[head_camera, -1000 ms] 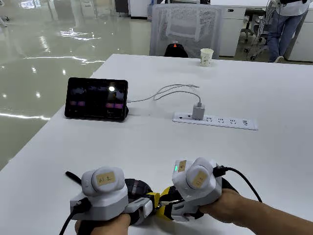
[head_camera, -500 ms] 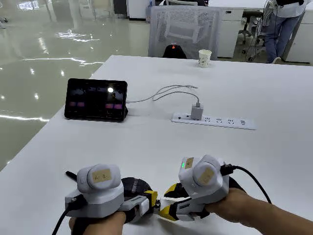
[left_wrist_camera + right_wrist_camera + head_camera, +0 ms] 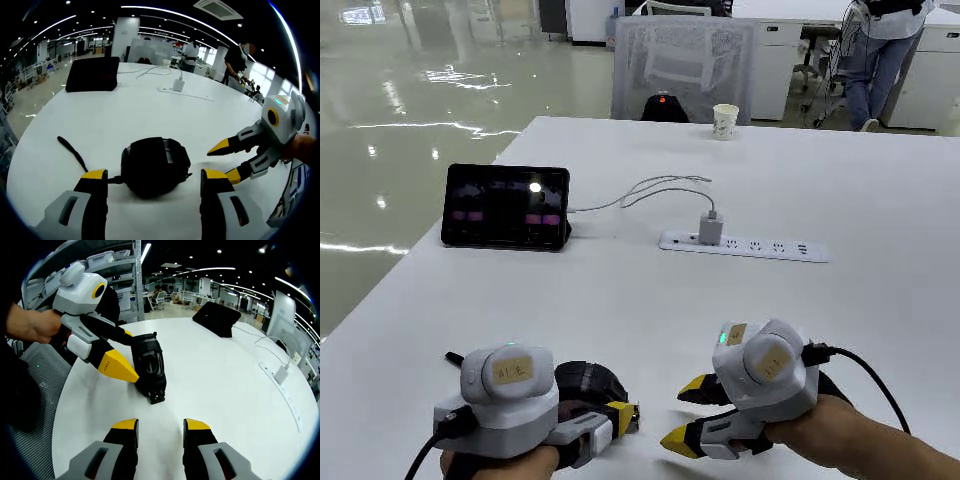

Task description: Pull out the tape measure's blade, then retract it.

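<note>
A black tape measure (image 3: 586, 379) lies on the white table (image 3: 620, 290) near its front edge, with a black strap (image 3: 70, 152) trailing off to its left. No blade is drawn out of it. My left gripper (image 3: 155, 176) straddles the tape measure (image 3: 156, 159) with one yellow-tipped jaw on each side. A thin strip of table shows between each jaw and the case. My right gripper (image 3: 685, 412) hovers open to the right of it with nothing between its fingers. In the right gripper view, the tape measure (image 3: 150, 365) points its hook end towards my right gripper (image 3: 160, 431).
A dark tablet (image 3: 505, 207) stands at the left of the table. A white power strip (image 3: 743, 245) with a charger and cable lies mid-table. A paper cup (image 3: 725, 120) sits at the far edge by a mesh chair (image 3: 680, 60). A person (image 3: 875, 50) stands at the back right.
My right gripper has drawn back to the right, away from the tape measure and the left gripper, and its jaws now stand apart. The head camera has shifted a little.
</note>
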